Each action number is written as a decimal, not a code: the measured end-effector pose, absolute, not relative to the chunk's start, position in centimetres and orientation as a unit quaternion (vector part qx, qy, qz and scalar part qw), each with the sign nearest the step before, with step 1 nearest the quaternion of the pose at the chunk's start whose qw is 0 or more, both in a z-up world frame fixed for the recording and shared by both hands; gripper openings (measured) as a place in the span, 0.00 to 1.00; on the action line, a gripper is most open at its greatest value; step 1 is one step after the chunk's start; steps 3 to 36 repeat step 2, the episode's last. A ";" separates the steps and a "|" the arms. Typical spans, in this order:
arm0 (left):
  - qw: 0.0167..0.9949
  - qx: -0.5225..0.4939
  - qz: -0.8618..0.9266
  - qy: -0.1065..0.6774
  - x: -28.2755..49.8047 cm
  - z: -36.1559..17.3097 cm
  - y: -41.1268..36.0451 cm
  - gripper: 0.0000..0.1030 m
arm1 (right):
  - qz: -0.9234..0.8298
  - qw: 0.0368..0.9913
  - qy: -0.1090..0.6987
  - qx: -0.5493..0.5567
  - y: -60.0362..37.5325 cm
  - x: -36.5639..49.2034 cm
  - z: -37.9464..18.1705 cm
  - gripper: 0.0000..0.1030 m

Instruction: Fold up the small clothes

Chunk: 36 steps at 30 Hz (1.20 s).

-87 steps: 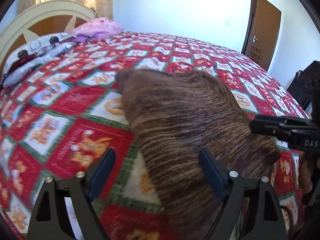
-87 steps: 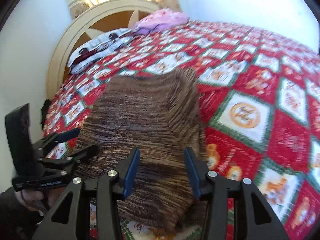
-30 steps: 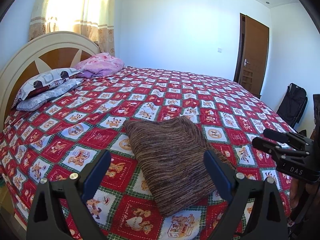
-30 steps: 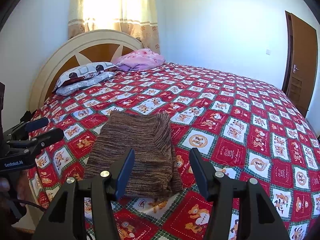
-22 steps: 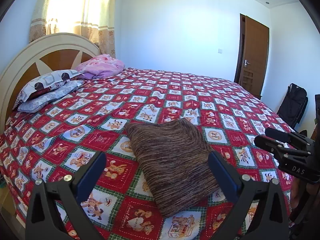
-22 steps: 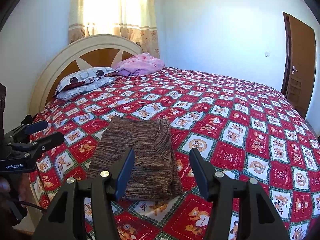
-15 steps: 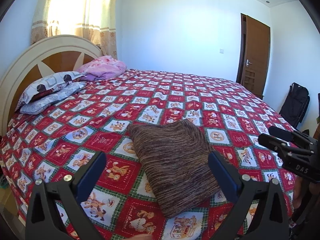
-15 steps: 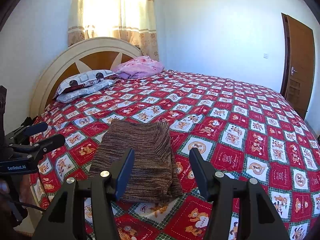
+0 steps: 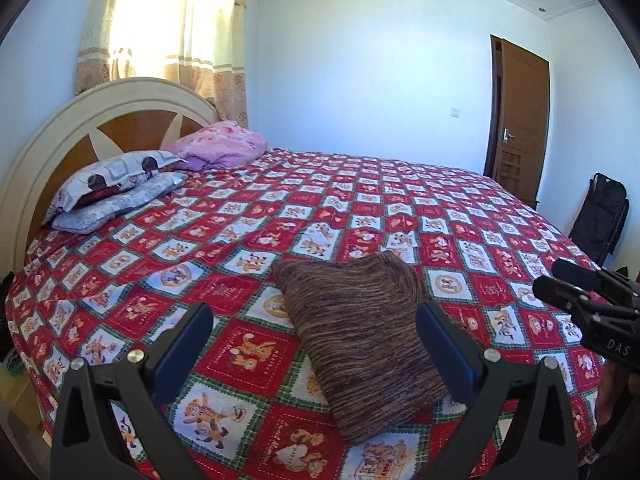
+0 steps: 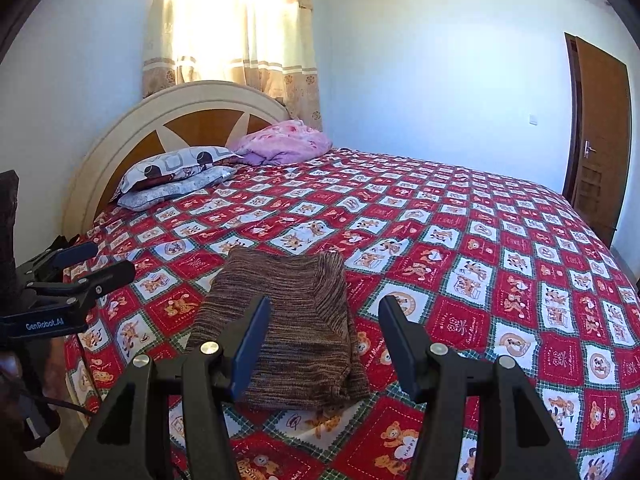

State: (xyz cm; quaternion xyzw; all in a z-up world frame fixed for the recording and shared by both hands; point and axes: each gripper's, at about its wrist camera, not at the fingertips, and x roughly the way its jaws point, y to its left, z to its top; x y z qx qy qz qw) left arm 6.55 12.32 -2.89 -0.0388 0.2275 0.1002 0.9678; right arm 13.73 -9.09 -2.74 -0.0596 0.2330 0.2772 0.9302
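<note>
A folded brown striped knit garment (image 9: 360, 340) (image 10: 296, 320) lies flat near the front edge of the red patterned bedspread (image 9: 360, 208) (image 10: 480, 260). My left gripper (image 9: 314, 320) hovers short of it, open wide, with nothing between its blue pads (image 9: 188, 344). My right gripper (image 10: 324, 308) is open too, held back above the garment's near end and touching nothing. Each gripper also shows in the other's view: the right gripper (image 9: 560, 282) at the right edge, the left gripper (image 10: 106, 262) at the left edge.
Two patterned pillows (image 9: 116, 188) and a pink bundle (image 9: 224, 148) lie by the round headboard (image 9: 80, 120). A brown door (image 9: 520, 116) is at the back right. A black folding chair (image 9: 600, 216) stands beside the bed. A hand (image 10: 16, 364) holds the left gripper.
Both grippers have drawn back and away from the garment, which stays folded on the bed. The left jaws have spread a little wider.
</note>
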 end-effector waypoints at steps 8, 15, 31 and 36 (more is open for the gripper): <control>0.968 -0.036 0.100 0.226 6.5 -2.9 12.3 1.00 | 0.278 0.930 0.234 -0.061 -9.0 13.7 -2.8 0.57; 0.968 -0.036 0.100 0.226 6.5 -2.9 12.3 1.00 | 0.278 0.930 0.234 -0.061 -9.0 13.7 -2.8 0.57; 0.968 -0.036 0.100 0.226 6.5 -2.9 12.3 1.00 | 0.278 0.930 0.234 -0.061 -9.0 13.7 -2.8 0.57; 0.968 -0.036 0.100 0.226 6.5 -2.9 12.3 1.00 | 0.278 0.930 0.234 -0.061 -9.0 13.7 -2.8 0.57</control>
